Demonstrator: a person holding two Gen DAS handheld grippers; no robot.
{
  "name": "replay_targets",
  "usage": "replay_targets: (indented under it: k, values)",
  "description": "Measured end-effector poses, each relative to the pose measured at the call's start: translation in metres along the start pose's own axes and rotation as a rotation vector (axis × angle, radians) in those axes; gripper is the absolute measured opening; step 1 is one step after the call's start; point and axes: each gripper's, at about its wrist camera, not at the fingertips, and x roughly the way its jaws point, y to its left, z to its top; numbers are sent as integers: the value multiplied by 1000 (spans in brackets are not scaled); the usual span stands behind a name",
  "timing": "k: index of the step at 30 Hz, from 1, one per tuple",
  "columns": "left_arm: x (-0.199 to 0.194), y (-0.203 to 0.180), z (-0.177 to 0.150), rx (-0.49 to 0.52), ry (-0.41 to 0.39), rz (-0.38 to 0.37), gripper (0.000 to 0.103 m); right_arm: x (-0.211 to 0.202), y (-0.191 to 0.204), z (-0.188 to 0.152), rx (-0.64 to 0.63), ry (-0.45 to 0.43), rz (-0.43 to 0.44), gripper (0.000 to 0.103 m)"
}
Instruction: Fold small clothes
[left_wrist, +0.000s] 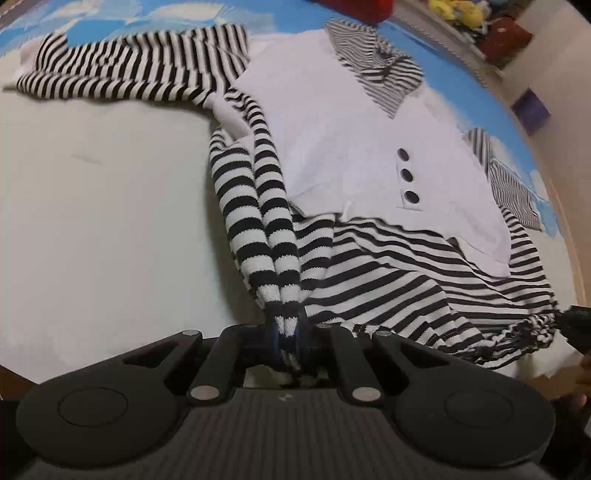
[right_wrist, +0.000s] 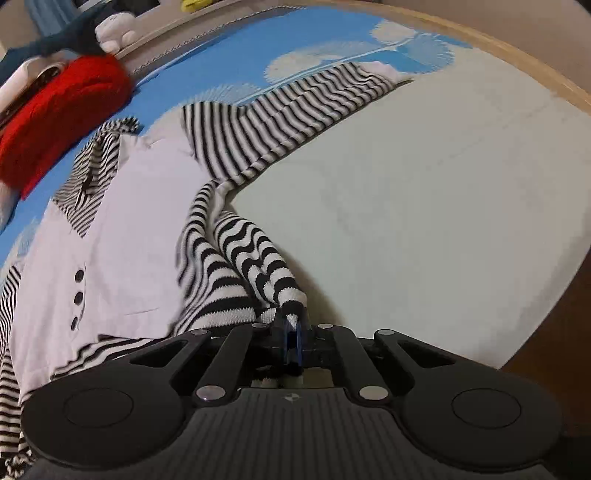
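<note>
A small white top with black-and-white striped sleeves, collar and hem (left_wrist: 354, 147) lies spread on a white and blue cloth; it also shows in the right wrist view (right_wrist: 122, 236). Three dark buttons (left_wrist: 406, 175) sit on its front. My left gripper (left_wrist: 288, 332) is shut on a bunched striped part of the garment (left_wrist: 273, 236) and holds it up off the surface. My right gripper (right_wrist: 291, 332) is shut on a striped fold of the garment (right_wrist: 258, 266). One striped sleeve (left_wrist: 122, 74) lies stretched out at the far side.
The blue and white patterned cloth (right_wrist: 229, 48) covers a round wooden-edged table (right_wrist: 517, 48). A red soft item (right_wrist: 62, 114) lies at the far left beside the garment. Plush toys (left_wrist: 458, 11) and clutter stand beyond the table. Bare white cloth (left_wrist: 92, 206) lies left of the garment.
</note>
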Motion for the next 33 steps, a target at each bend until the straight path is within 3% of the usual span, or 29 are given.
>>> replay_targets:
  k: [2, 4, 5, 8, 12, 15, 18, 21, 24, 27, 30, 31, 33]
  values:
    - [11, 8, -2, -9, 60, 87, 8, 11, -1, -4, -16, 65, -36, 3]
    - [20, 17, -4, -18, 107, 178, 8, 28, 7, -13, -67, 179, 6, 4]
    - [21, 18, -3, -20, 112, 183, 8, 32, 13, -17, -89, 209, 25, 4]
    - [15, 13, -2, -15, 74, 175, 17, 27, 29, -21, -200, 165, -21, 8]
    - [-7, -6, -2, 76, -83, 182, 29, 3, 30, -8, -184, -11, -37, 30]
    - [-16, -18, 1, 106, -164, 124, 29, -6, 39, -11, -232, -62, 11, 51]
    - [-9, -20, 3, 78, -137, 51, 29, 8, 55, -19, -313, 27, 61, 52]
    - [1, -20, 2, 84, -112, 96, 29, 35, 56, -34, -377, 203, -12, 52]
    - [-9, -29, 0, 169, -179, 126, 29, 35, 59, -32, -389, 192, -22, 52]
    - [-17, -35, -1, 205, -226, 93, 29, 27, 62, -31, -399, 143, -4, 52]
    - [-10, -35, -1, 195, -178, 50, 30, 29, 62, -32, -409, 145, -16, 52]
    - [0, -34, -1, 175, -120, 45, 32, 30, 64, -33, -414, 149, -24, 52]
    - [22, -28, -3, 159, 10, 103, 33, 30, 65, -36, -425, 159, -40, 52]
